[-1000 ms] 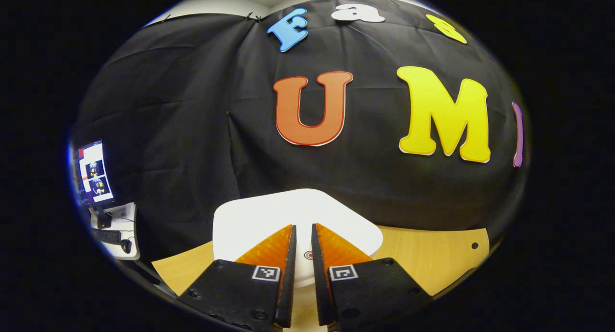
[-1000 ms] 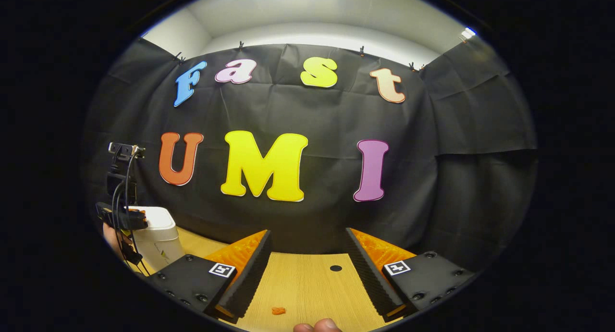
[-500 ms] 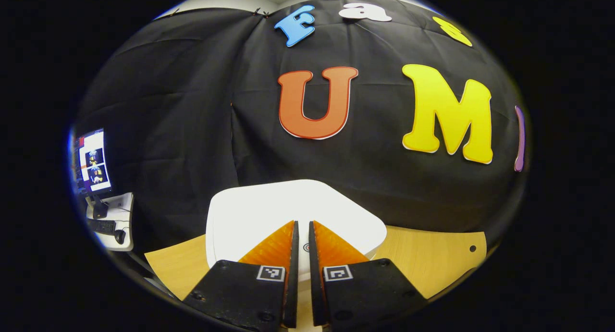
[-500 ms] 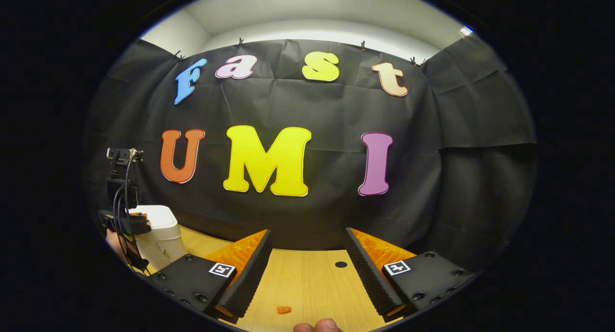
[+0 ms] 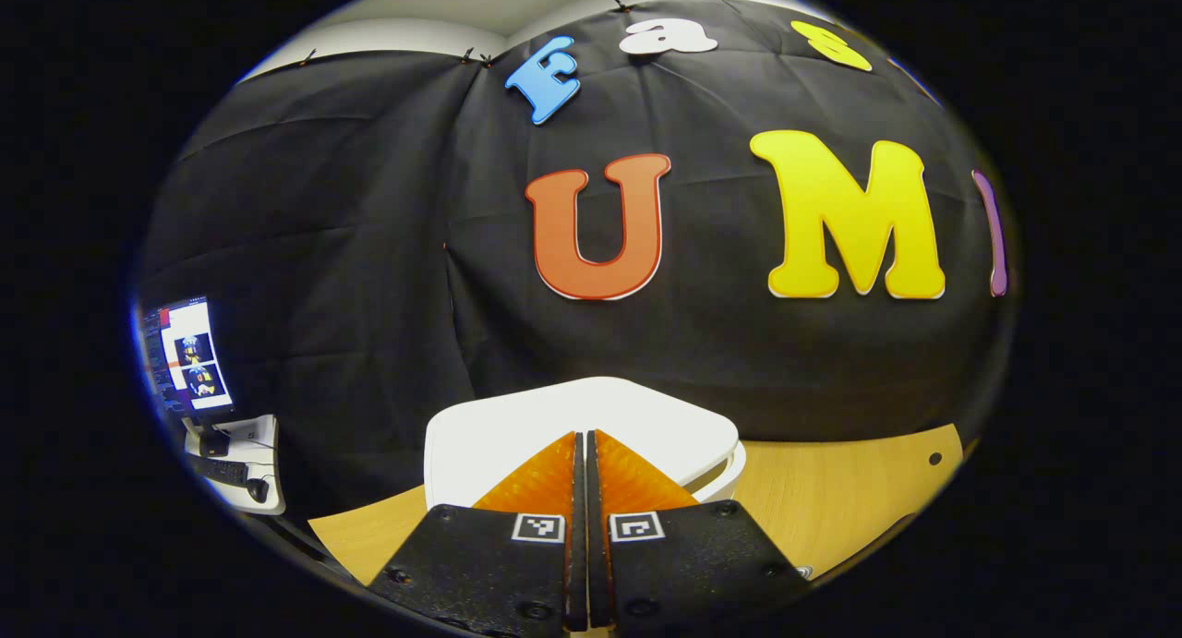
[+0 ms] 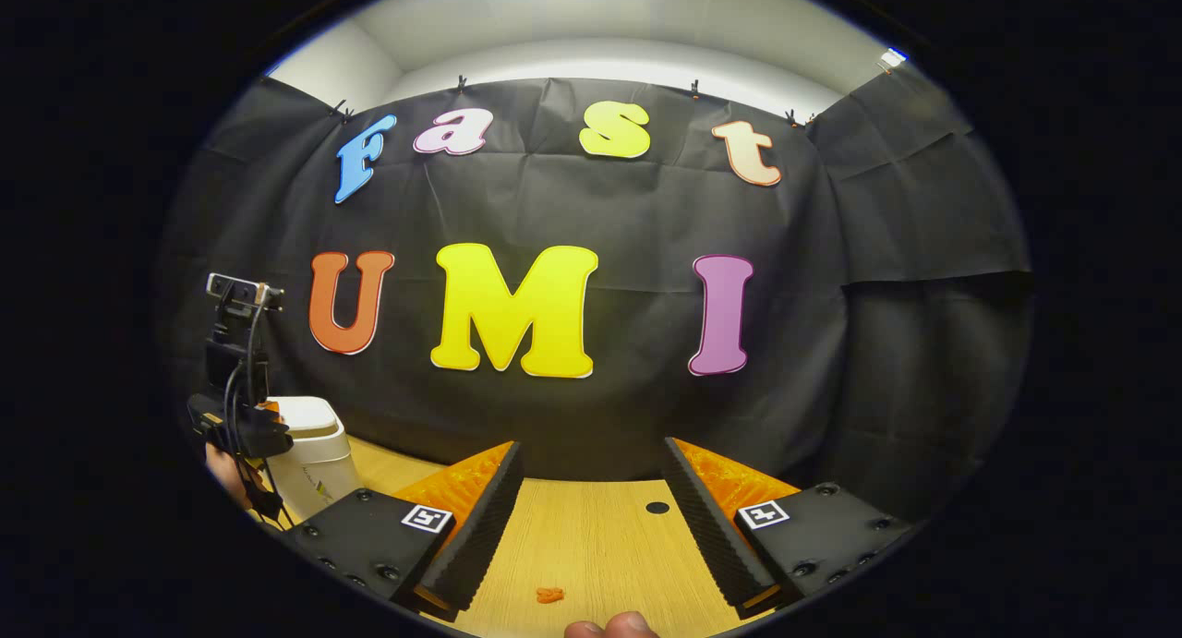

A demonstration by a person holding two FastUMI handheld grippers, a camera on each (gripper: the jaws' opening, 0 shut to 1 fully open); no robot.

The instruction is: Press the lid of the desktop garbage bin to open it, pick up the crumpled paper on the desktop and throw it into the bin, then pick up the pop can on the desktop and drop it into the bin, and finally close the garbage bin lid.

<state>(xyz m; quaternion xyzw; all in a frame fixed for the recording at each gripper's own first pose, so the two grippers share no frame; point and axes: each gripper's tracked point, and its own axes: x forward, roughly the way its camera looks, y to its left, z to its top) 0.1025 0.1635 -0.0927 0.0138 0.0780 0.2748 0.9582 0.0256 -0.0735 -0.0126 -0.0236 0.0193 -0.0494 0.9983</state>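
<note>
Closed left tool (image 5: pixel 585 453) seemingly touches lid (image 5: pixel 572 416) (lifted).

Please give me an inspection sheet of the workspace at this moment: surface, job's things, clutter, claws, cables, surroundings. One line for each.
Surface: wooden desktop, light grain, with a small dark hole.
Job's things: white garbage bin at the desk's far left in the right gripper view; its lid sits slightly raised at one edge in the left gripper view.
Clutter: one small orange scrap on the wood.
Claws: left claw shut, tips over the lid, contact not clear; right claw open, holding nothing.
Cables: black cables hang along the left claw's rig.
Surroundings: black cloth wall; a monitor on a side desk.
</note>
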